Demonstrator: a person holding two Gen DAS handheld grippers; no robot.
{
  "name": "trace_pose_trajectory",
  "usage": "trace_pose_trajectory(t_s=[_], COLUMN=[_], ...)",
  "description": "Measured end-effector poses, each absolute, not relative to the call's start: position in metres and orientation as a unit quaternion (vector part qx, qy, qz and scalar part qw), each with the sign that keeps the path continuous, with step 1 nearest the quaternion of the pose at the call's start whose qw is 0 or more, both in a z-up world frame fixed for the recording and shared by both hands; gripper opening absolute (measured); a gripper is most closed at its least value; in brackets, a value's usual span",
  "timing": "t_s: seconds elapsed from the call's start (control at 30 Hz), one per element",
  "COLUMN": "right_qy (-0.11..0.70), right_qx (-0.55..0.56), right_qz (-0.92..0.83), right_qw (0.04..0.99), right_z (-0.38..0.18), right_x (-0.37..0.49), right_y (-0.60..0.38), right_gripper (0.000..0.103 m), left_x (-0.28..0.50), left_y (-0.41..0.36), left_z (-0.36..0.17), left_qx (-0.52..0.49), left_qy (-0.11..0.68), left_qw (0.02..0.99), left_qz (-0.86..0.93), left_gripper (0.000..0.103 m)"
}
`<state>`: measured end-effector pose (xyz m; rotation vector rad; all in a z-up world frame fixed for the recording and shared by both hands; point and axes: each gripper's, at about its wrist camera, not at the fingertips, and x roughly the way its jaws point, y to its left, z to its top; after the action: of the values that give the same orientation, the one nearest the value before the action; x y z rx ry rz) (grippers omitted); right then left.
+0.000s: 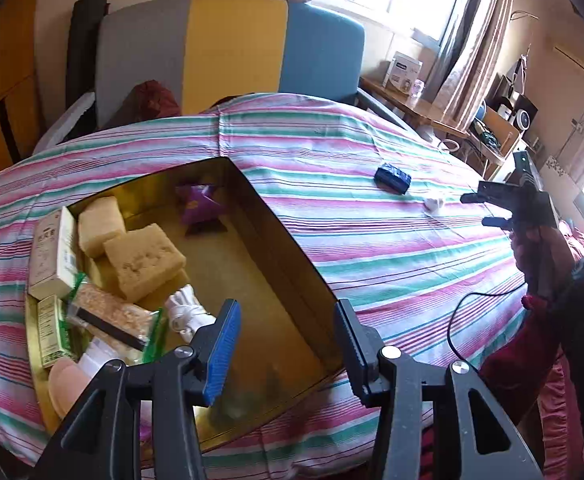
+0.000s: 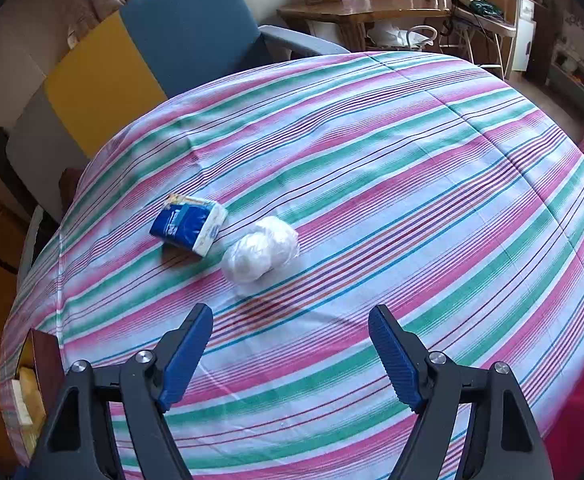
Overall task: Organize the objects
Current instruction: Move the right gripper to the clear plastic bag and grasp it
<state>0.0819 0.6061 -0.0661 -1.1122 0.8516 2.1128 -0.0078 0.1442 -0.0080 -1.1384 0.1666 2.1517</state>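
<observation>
A gold tin box (image 1: pixel 292 256) lies open on the striped tablecloth (image 1: pixel 372 240). It holds two yellow sponges (image 1: pixel 143 260), a purple snack bag (image 1: pixel 199 204), small cartons, a cracker packet and a white bundle. My left gripper (image 1: pixel 287 320) is open and empty over the tin's near right part. My right gripper (image 2: pixel 292 332) is open and empty just short of a white plastic-wrapped bundle (image 2: pixel 261 252). A blue tissue pack (image 2: pixel 189 226) lies left of the bundle. In the left wrist view the right gripper (image 1: pixel 480 210) hovers near the bundle (image 1: pixel 434 205) and tissue pack (image 1: pixel 392 177).
A grey, yellow and blue chair (image 1: pixel 227 52) stands behind the table. A wooden side table (image 2: pixel 364 8) with boxes is at the back right. A black cable (image 1: pixel 476 308) trails over the cloth near my right hand. The tin's corner (image 2: pixel 41 352) shows at lower left.
</observation>
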Motion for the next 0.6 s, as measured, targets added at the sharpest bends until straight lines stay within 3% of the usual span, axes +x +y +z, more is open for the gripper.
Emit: trace_pose_trajectory(t_s=[0.43,0.47,0.53,0.57,0.6], right_qy=[0.372,0.375,0.366,0.362,0.357], right_qx=[-0.425,-0.427,-0.444,-0.459,-0.471], right_qz=[0.772,0.771,0.769,0.765,0.764], right_qw=[0.29,0.288,0.28,0.269,0.26], right_z=[-0.099,-0.102,-0.108,-0.113,-0.116], right_x=[0.025,0.021,0.013,0.008,0.005], right_y=[0.644,0.645,0.644,0.642,0.64], right_gripper=[0.081,0.077,0.059,0.044,0.038], left_x=[-0.011,-0.012,-0.012,-0.012,-0.012], left_y=[0.188,0.192,0.2,0.205,0.209], left_z=[-0.005,-0.005,-0.005,-0.004,-0.003], left_qx=[-0.446,-0.447,-0.446,-0.446,-0.445], left_qy=[0.078,0.079,0.084,0.086,0.089], left_qw=[0.378,0.382,0.388,0.393,0.397], left_qz=[0.807,0.805,0.802,0.8,0.798], left_gripper=[0.048,0.048,0.048,0.048,0.048])
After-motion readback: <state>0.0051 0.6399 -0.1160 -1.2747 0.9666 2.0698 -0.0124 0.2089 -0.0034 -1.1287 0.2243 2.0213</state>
